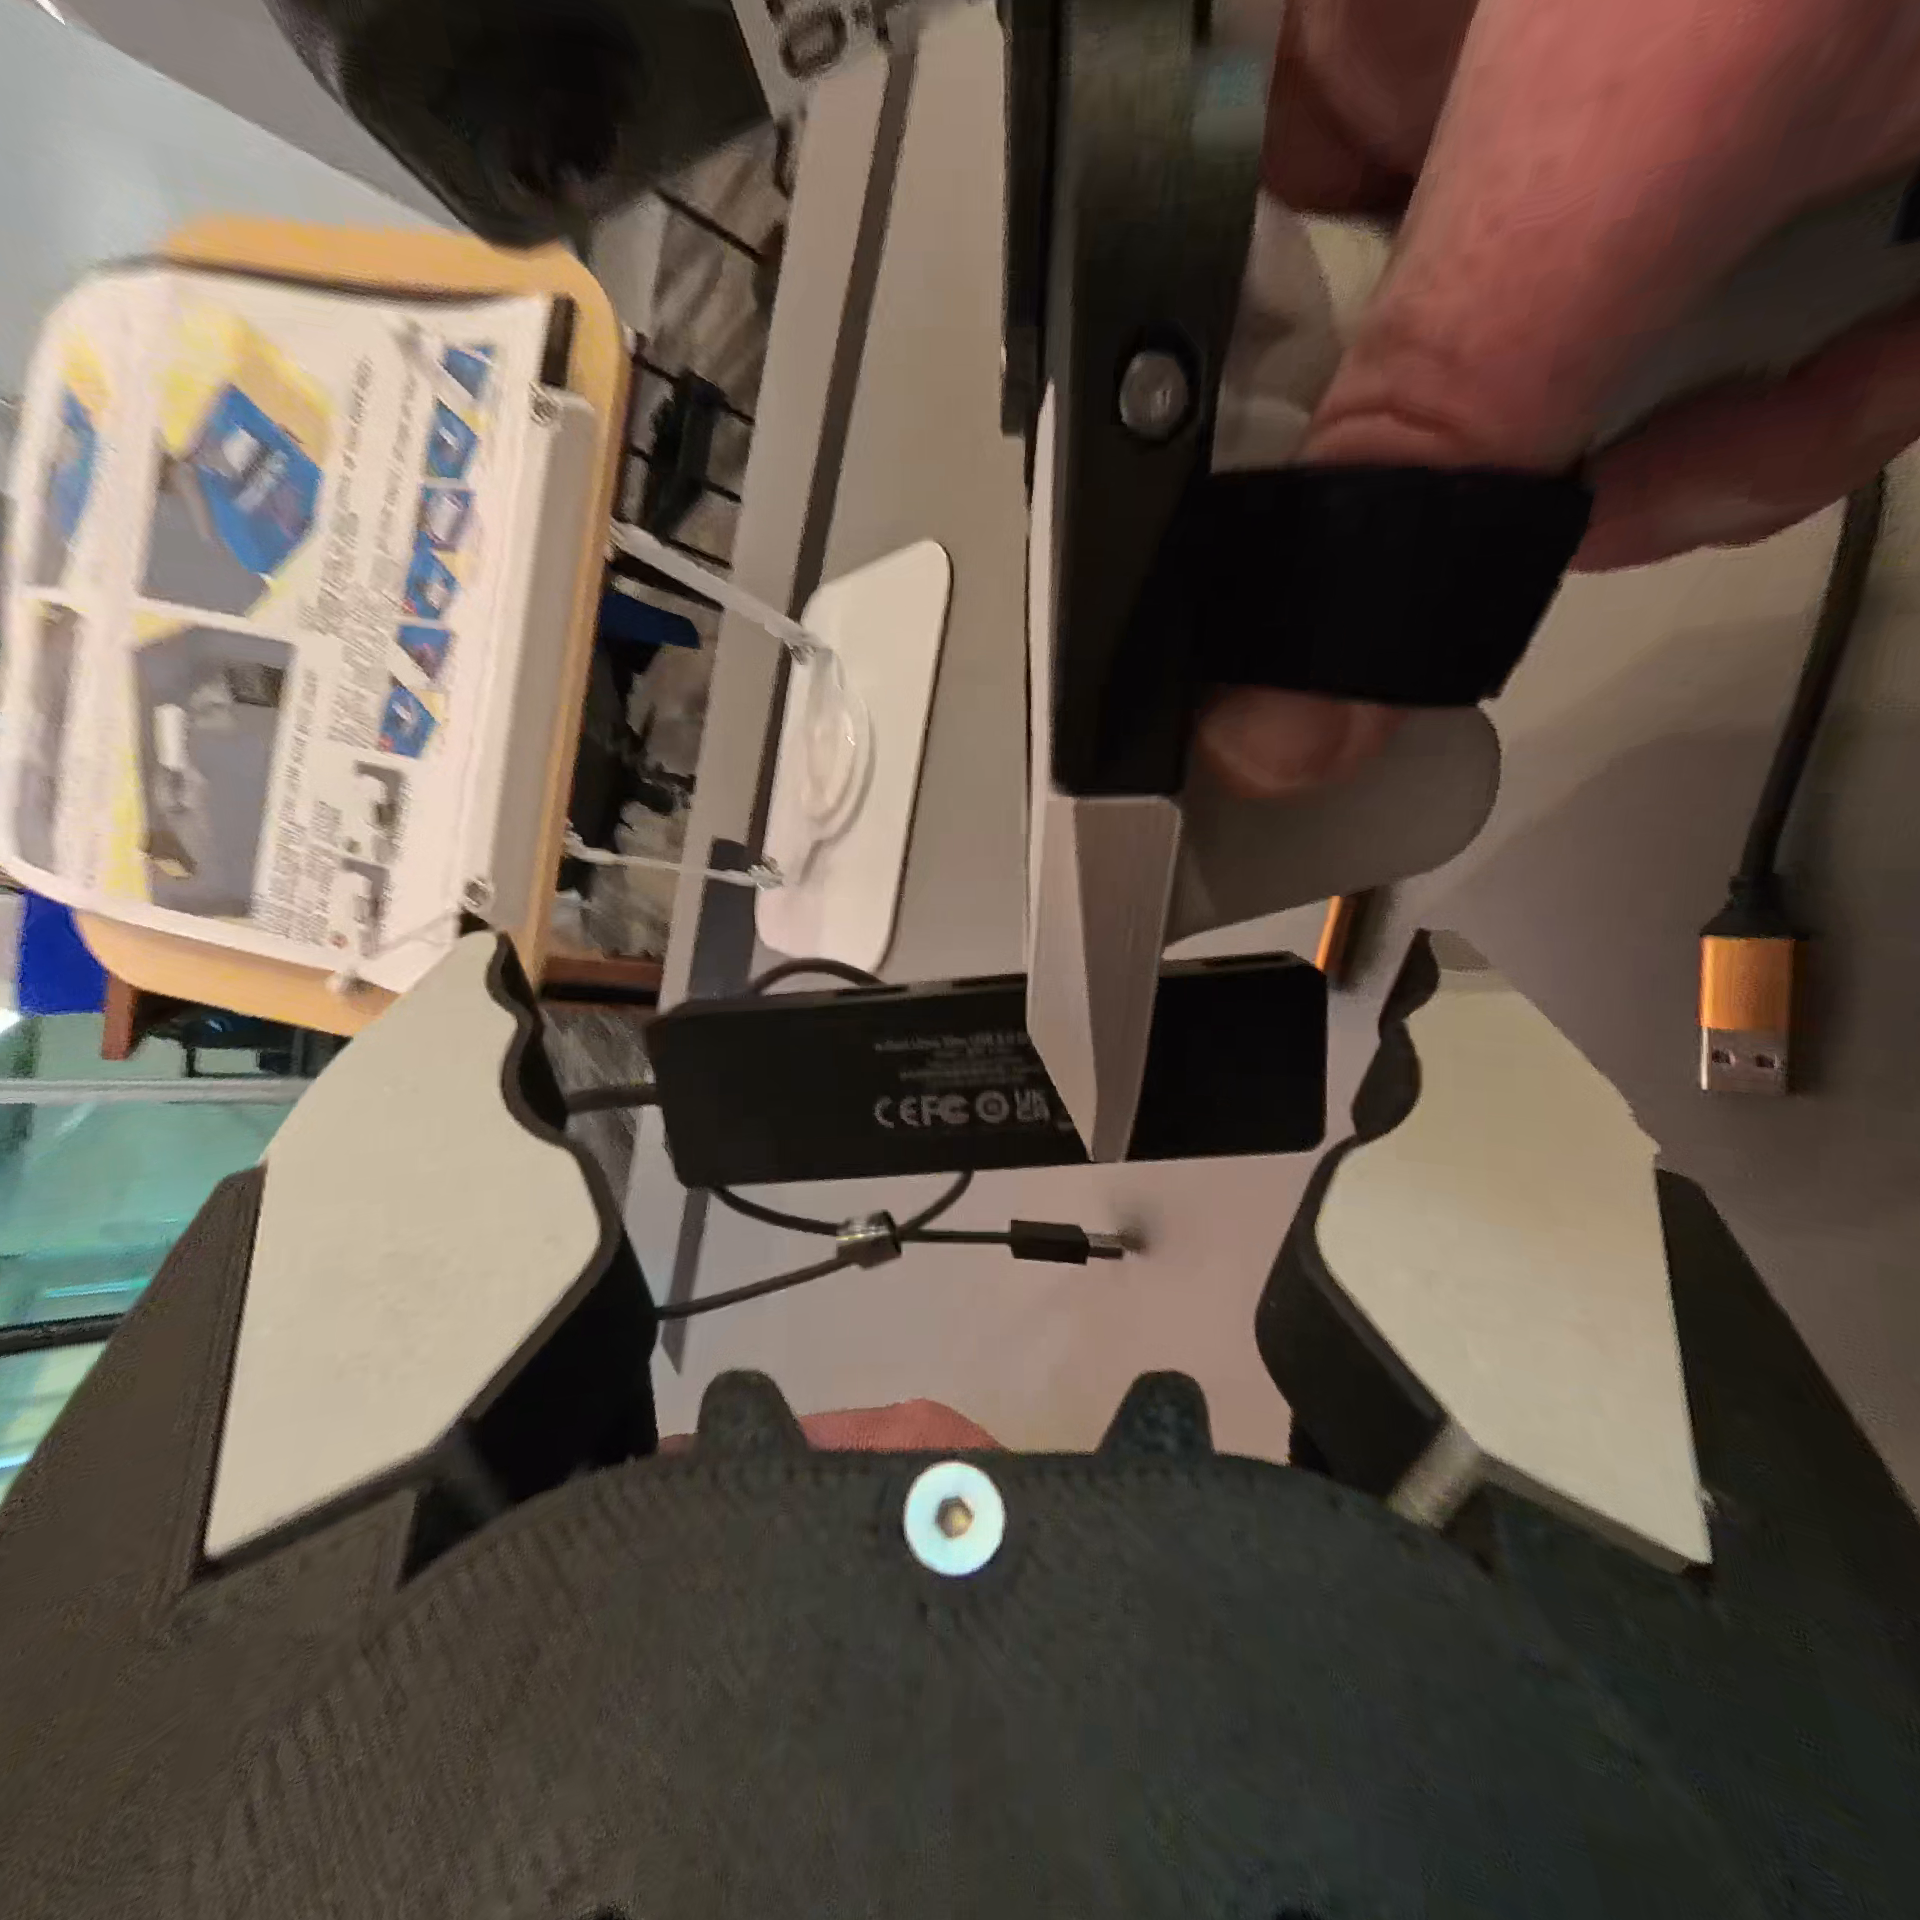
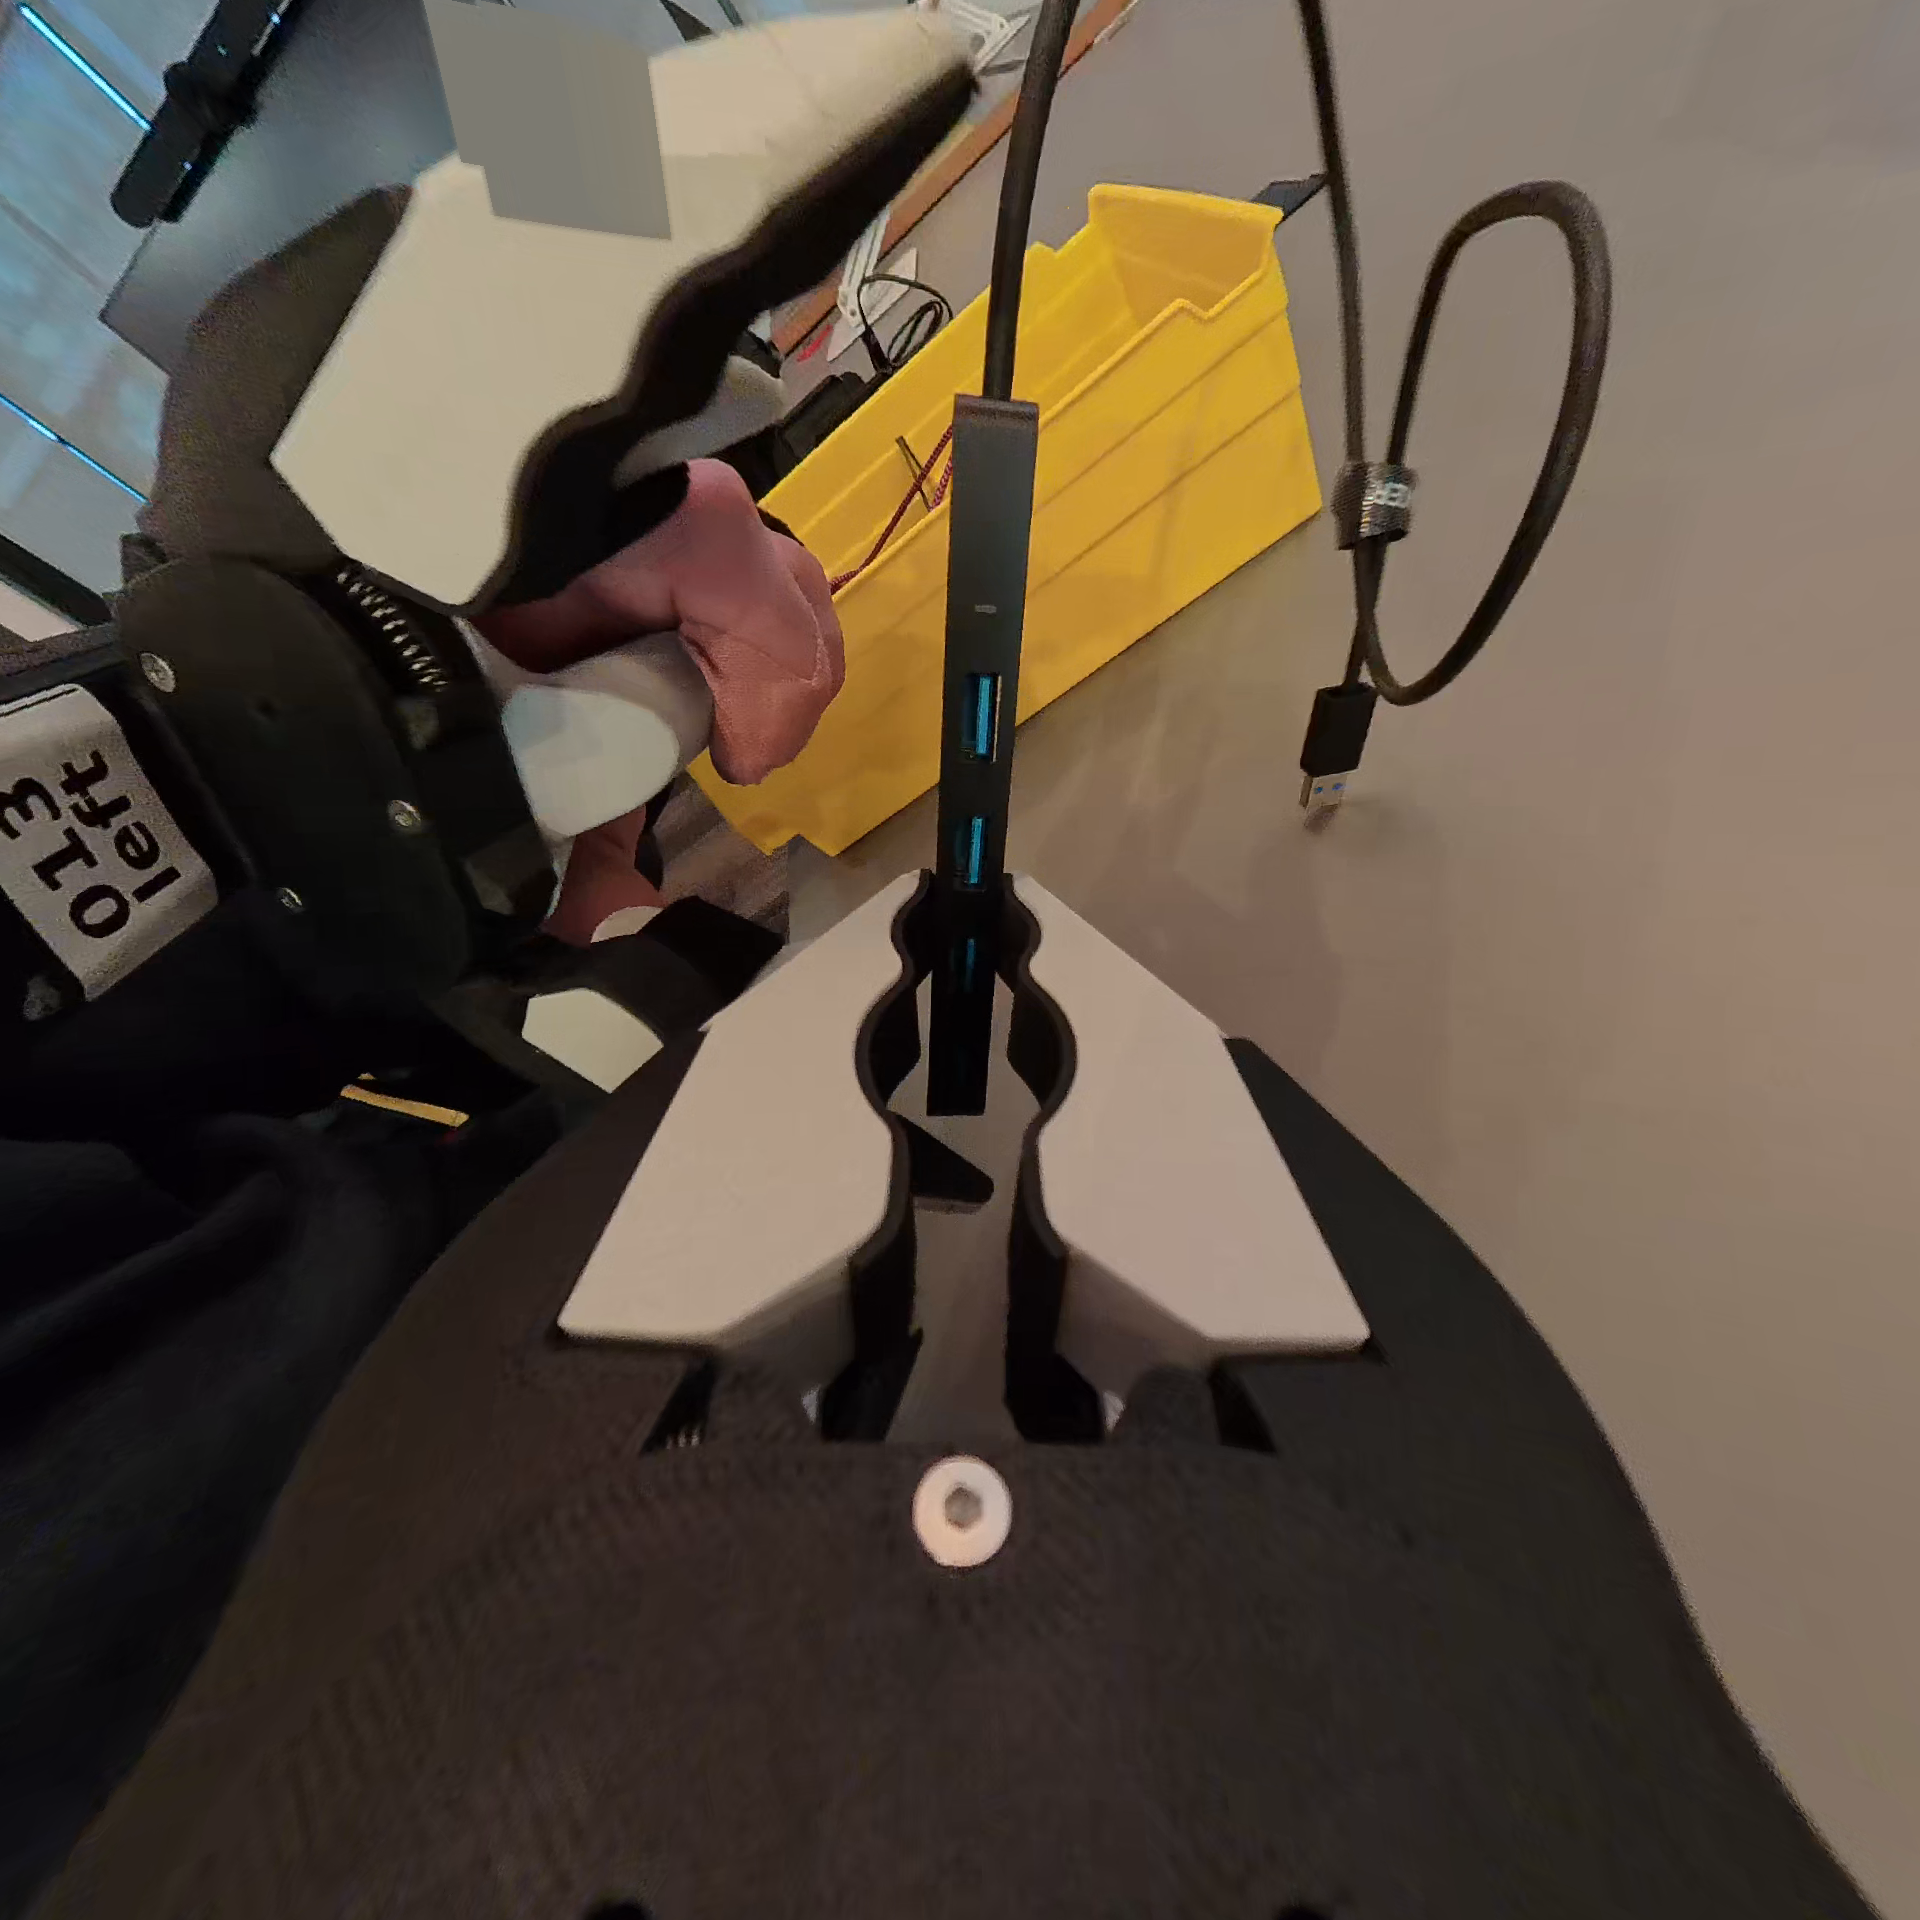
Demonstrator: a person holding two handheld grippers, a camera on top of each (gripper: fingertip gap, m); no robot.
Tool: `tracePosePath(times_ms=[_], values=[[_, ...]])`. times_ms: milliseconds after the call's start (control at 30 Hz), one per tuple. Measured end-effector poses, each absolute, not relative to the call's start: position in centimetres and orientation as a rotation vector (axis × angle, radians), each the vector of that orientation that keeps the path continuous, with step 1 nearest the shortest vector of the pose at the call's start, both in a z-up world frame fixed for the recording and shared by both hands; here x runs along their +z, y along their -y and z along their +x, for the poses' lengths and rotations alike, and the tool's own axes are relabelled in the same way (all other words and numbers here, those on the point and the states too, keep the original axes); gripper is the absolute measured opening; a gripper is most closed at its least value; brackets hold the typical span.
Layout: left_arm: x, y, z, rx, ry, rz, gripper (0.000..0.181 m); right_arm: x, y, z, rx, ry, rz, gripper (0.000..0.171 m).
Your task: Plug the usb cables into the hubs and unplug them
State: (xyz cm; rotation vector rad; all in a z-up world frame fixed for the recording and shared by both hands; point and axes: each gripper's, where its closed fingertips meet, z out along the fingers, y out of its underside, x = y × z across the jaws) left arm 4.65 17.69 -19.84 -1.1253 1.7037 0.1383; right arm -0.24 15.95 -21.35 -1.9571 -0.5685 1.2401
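A black USB hub (image 2: 977,644) with blue ports is held edge-on between the fingers of my right gripper (image 2: 966,894), which is shut on its lower end. The hub's own black cable loops past a tie to its plug (image 2: 1330,758), which rests on the grey table (image 2: 1610,1039). In the left wrist view the hub (image 1: 883,1081) lies straight ahead, gripped from above by the right gripper (image 1: 1101,1132). My left gripper (image 1: 961,966) is open and empty, just short of the hub. A USB cable with an orange plug (image 1: 1745,1013) lies on the table to the right.
A yellow bin (image 2: 1143,520) stands on the table behind the hub. A clear pair of glasses (image 1: 821,727) rests on a white pad beyond the hub. A printed sheet on a wooden board (image 1: 270,603) is at the left, past the table edge. The gap from one gripper's tips to the other's is roughly 4 centimeters.
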Motion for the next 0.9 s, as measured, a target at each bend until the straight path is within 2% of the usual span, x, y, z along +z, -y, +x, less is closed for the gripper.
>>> tracePosePath(times_ms=[100,633,833,900], values=[[-21.7,-19.4,3.3,0.206,-1.729,-1.25,0.146,-21.0,-16.0,-0.2,1.246,0.554,-1.942,0.008],[-22.4,-18.5,3.1,-0.06,-1.751,-1.359,0.142,-20.8,-15.2,-1.1,1.319,0.57,-1.908,0.012],[-21.7,-19.2,1.9,-0.129,-1.746,-1.419,0.142,-20.8,-15.2,0.3,1.314,0.579,-1.9,0.041],[-21.8,-19.2,1.4,-0.126,-1.778,-1.431,0.142,-20.9,-14.8,1.5,1.249,0.654,-1.893,0.041]])
